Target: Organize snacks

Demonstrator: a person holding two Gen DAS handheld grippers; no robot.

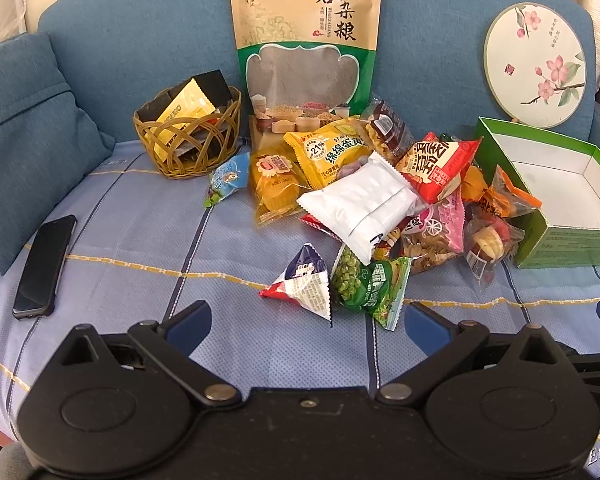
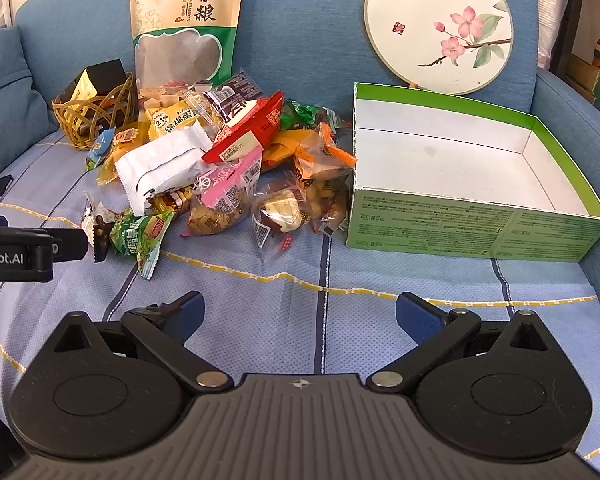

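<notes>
A heap of several snack packets lies on the blue checked seat cover, among them a white packet [image 1: 362, 204] [image 2: 162, 166], a red one [image 1: 436, 160] and a pink one [image 2: 226, 184]. Nearest my left gripper [image 1: 306, 322] are a triangular red-and-blue packet [image 1: 304, 280] and a green pea packet [image 1: 370, 284] [image 2: 140, 238]. An open green box [image 2: 476, 224] [image 1: 568, 242], white inside with nothing in it, stands right of the heap. My left gripper is open, just short of the two packets. My right gripper [image 2: 298, 312] is open over bare cover, nothing between its fingers.
A wicker basket [image 1: 188, 140] [image 2: 90, 114] with yellow and black packets sits at back left. A tall grain pouch [image 1: 306, 44] [image 2: 184, 24] and a round painted fan [image 1: 536, 64] [image 2: 440, 26] lean on the sofa back. A black phone [image 1: 44, 268] lies by the blue cushion [image 1: 24, 136].
</notes>
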